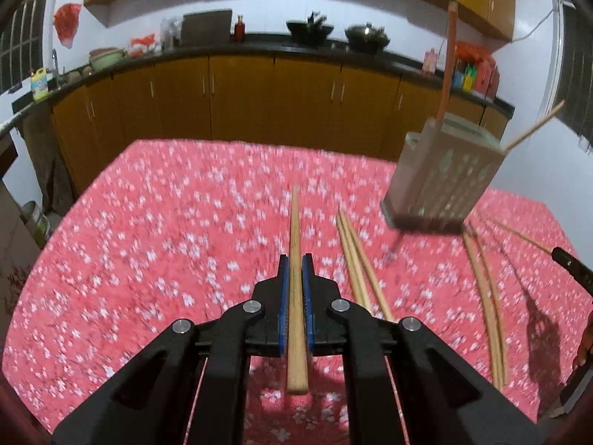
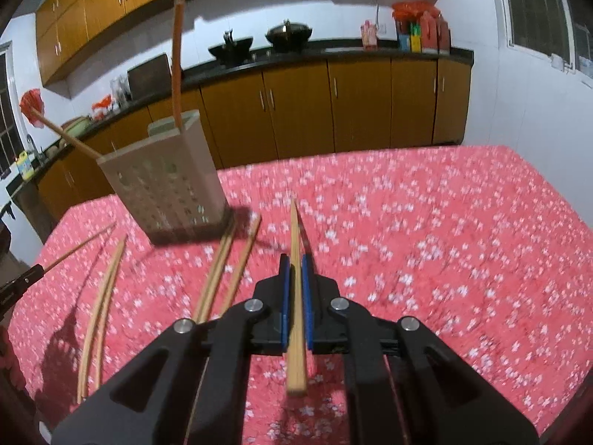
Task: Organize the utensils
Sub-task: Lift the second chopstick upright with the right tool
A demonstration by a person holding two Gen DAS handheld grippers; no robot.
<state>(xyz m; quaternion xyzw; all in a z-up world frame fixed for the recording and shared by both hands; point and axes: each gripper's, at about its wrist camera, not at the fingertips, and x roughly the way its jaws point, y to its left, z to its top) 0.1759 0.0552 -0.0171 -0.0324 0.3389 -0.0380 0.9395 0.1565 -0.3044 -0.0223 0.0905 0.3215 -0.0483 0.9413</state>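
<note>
My left gripper (image 1: pixel 295 259) is shut on a wooden chopstick (image 1: pixel 295 278) that points forward above the table. My right gripper (image 2: pixel 295 259) is shut on another wooden chopstick (image 2: pixel 295 285), also held above the table. A grey perforated utensil holder (image 1: pixel 441 174) stands on the table; it also shows in the right wrist view (image 2: pixel 166 181). It holds one chopstick and an orange-handled utensil (image 2: pixel 177 59). Loose chopstick pairs lie on the cloth in the left wrist view (image 1: pixel 357 263) (image 1: pixel 485 296) and in the right wrist view (image 2: pixel 226 263) (image 2: pixel 100 304).
The table has a red floral cloth (image 1: pixel 148 241). Behind it runs a kitchen counter (image 1: pixel 259 48) with woks, bottles and wooden cabinets. The tip of the other gripper shows at the right edge of the left wrist view (image 1: pixel 570 263) and at the left edge of the right wrist view (image 2: pixel 22 282).
</note>
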